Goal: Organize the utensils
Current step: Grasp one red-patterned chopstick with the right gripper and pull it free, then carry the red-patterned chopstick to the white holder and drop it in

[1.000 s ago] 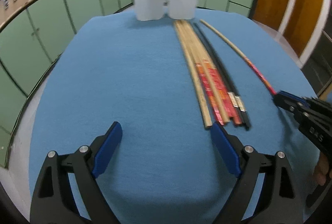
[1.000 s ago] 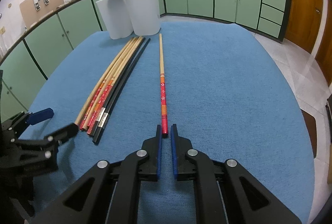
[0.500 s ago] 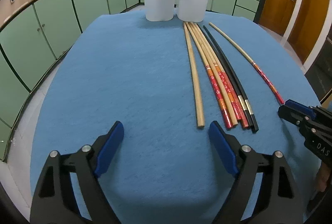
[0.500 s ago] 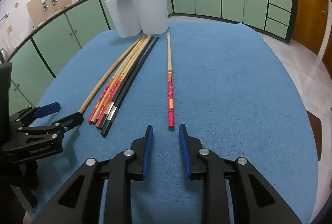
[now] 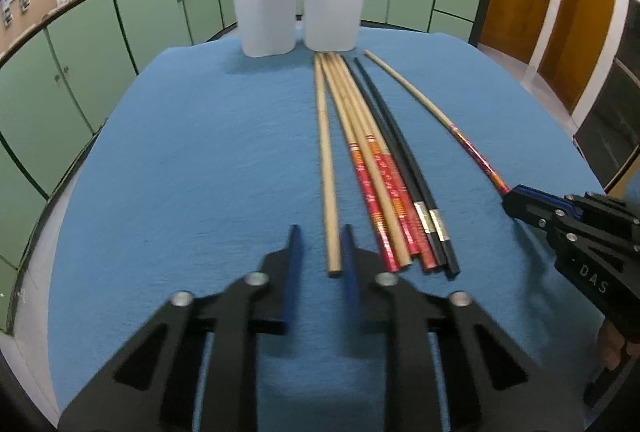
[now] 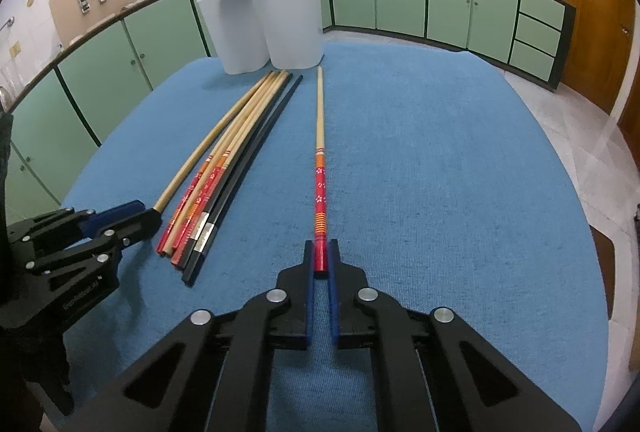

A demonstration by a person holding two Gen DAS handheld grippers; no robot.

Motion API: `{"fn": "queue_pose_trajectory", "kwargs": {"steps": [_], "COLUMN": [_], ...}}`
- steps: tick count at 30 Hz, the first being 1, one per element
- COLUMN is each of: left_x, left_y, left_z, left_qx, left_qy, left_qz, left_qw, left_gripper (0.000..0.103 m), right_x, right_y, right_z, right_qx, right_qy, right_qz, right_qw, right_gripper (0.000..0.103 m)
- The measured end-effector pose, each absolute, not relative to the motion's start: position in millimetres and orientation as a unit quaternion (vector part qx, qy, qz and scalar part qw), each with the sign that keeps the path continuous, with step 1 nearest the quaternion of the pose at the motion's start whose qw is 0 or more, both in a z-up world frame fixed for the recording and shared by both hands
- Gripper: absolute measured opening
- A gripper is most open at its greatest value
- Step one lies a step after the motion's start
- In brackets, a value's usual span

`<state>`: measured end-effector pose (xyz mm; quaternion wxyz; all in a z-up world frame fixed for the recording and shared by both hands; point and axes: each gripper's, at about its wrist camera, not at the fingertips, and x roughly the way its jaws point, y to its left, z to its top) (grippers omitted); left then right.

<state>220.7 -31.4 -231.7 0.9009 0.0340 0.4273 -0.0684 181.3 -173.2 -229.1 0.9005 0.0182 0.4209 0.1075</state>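
on the blue table [image 6: 440,152], the right tool [image 6: 320,256] grips a red-ended chopstick [image 6: 320,168]; the left tool [image 5: 320,244] closes around a plain wooden chopstick [image 5: 326,160] beside the bundle [image 5: 384,168]

The left hand-held gripper [image 5: 319,246] was motion-blurred, its grip on the plain chopstick [image 5: 325,152] unclear; the white cups' [image 5: 298,4] contents were hidden.

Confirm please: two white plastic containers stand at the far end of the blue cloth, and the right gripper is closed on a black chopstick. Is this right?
Not quite. The right gripper is closed on the red-patterned wooden chopstick lying apart from the bundle, as the right wrist view shows. The two white plastic containers do stand at the far end of the blue cloth.
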Motion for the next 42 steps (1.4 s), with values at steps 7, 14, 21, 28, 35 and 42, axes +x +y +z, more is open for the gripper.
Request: {"fn": "queue_pose_trajectory", "kwargs": {"steps": [7, 14, 21, 28, 35, 42], "left_x": [211.8, 189.1, 187.4, 206.1, 219.9, 230.6], "left_y": [-24.1, -7.2, -0.9, -2.5, -4.1, 7.7], "left_z": [-218.9, -155.5, -87.8, -49.0, -37.4, 0.3], "left_qx": [0.013, 0.02, 0.013, 0.009, 0.011, -0.004], "left_qy": [0.423, 0.367, 0.306, 0.276, 0.268, 0.227], "left_qz": [-0.075, -0.077, -0.089, -0.111, -0.122, -0.12], "left_qw": [0.903, 0.927, 0.948, 0.955, 0.956, 0.967], "left_gripper": [0.006, 0.006, 0.006, 0.006, 0.006, 0.006], "right_x": [169.8, 159.4, 166.0, 194.7, 223.3, 241.5], "right_y": [-177.9, -193.4, -206.5, -202.3, -186.5, -185.0], "right_z": [-214.7, -162.2, -96.4, -39.7, -8.7, 31.1], "right_qx": [0.013, 0.019, 0.037, 0.027, -0.002, -0.003], "right_qy": [0.413, 0.37, 0.326, 0.309, 0.303, 0.275], "right_qz": [0.11, 0.122, 0.142, 0.168, 0.189, 0.207], "right_qw": [0.904, 0.921, 0.934, 0.936, 0.934, 0.939], "right_gripper": [0.006, 0.006, 0.006, 0.006, 0.006, 0.006]}}
